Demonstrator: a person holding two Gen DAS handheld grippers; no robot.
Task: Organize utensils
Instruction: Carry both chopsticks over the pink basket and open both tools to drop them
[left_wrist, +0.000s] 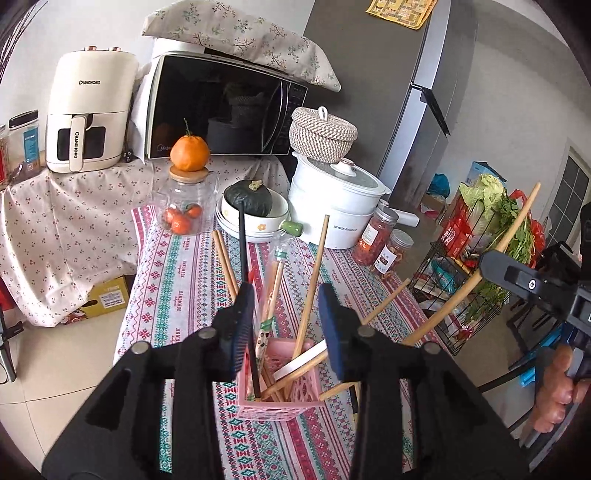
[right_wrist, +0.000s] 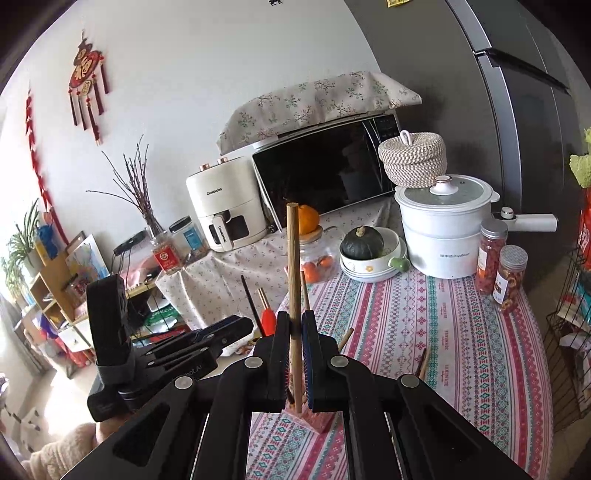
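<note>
A pink slotted holder (left_wrist: 295, 391) stands on the striped tablecloth and holds several wooden chopsticks (left_wrist: 312, 288), a black stick (left_wrist: 242, 251), a wrapped pair (left_wrist: 271, 295) and a white utensil (left_wrist: 301, 360). My left gripper (left_wrist: 286, 325) is open, its blue pads on either side above the holder, holding nothing. My right gripper (right_wrist: 295, 343) is shut on a long wooden chopstick (right_wrist: 293, 258), held upright with its lower end in the pink holder (right_wrist: 317, 419). In the left wrist view the right gripper (left_wrist: 517, 280) shows at the right with that stick (left_wrist: 491, 258).
On the table (right_wrist: 424, 332) stand a white electric pot (right_wrist: 443, 225), a bowl with a green squash (right_wrist: 365, 247), a glass jar with oranges (left_wrist: 183, 206) and two dried-fruit jars (right_wrist: 500, 269). Microwave (left_wrist: 221, 107) and air fryer (left_wrist: 88, 114) at the back. Wire rack (left_wrist: 465, 273) at the right.
</note>
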